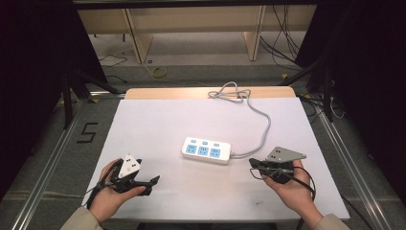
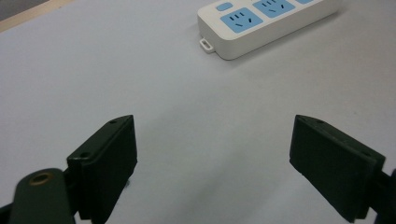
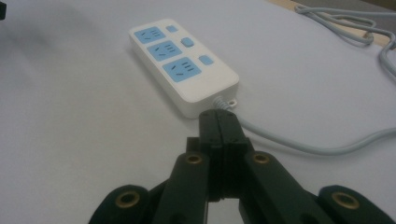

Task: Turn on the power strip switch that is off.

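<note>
A white power strip (image 1: 206, 150) with three blue sockets and three blue switches lies at the middle of the white table (image 1: 158, 120). Its grey cable (image 1: 261, 128) curves away to the back edge, where it lies in loops. My left gripper (image 1: 154, 183) rests at the front left, held in a hand, open with nothing between its jaws. In the left gripper view the power strip (image 2: 261, 23) lies ahead at the upper right. My right gripper (image 1: 252, 163) sits at the front right, shut and empty, its tips close to the strip's cable end (image 3: 223, 102).
A wooden strip (image 1: 163, 92) runs along the table's back edge. Metal rails (image 1: 52, 158) flank the table on both sides. Beyond it stand wooden furniture legs (image 1: 136, 40) and loose cables (image 1: 282, 43) on the floor.
</note>
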The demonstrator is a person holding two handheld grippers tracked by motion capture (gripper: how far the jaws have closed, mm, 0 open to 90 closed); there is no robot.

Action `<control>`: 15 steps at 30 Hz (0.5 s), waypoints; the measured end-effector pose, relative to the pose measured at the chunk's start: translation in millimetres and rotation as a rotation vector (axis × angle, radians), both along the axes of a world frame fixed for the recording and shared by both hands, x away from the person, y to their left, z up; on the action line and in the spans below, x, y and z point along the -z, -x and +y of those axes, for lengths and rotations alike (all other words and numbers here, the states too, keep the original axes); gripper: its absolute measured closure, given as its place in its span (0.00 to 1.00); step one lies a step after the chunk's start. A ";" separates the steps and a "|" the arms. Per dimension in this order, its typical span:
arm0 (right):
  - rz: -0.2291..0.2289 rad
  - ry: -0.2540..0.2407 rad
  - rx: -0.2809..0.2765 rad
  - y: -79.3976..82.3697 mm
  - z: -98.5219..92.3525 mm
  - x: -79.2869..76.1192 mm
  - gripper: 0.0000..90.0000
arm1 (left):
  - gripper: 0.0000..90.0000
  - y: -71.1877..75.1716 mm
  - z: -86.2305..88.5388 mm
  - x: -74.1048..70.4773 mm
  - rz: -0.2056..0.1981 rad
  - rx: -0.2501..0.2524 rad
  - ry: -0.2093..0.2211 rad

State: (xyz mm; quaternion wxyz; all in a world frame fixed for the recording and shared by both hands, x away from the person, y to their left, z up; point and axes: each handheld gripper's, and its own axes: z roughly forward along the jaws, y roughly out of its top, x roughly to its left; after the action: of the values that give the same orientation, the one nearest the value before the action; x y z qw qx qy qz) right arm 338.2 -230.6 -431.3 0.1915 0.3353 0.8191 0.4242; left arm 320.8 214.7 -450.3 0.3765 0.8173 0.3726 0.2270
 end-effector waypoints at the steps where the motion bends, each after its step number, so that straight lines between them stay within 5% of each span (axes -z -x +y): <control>1: -0.001 0.001 -0.001 -0.3 0.2 0.0 1.00 | 0.16 0.0 0.0 0.0 0.000 0.000 0.000; 15: 0.005 0.005 -0.007 -6.5 3.8 0.2 1.00 | 0.17 -0.2 -0.2 0.1 -0.001 0.000 0.000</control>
State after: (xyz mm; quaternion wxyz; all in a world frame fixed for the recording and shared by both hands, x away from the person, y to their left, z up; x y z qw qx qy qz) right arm 344.6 -226.8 -431.5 0.1886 0.3328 0.8219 0.4220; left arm 321.0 214.5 -450.4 0.3765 0.8172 0.3725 0.2274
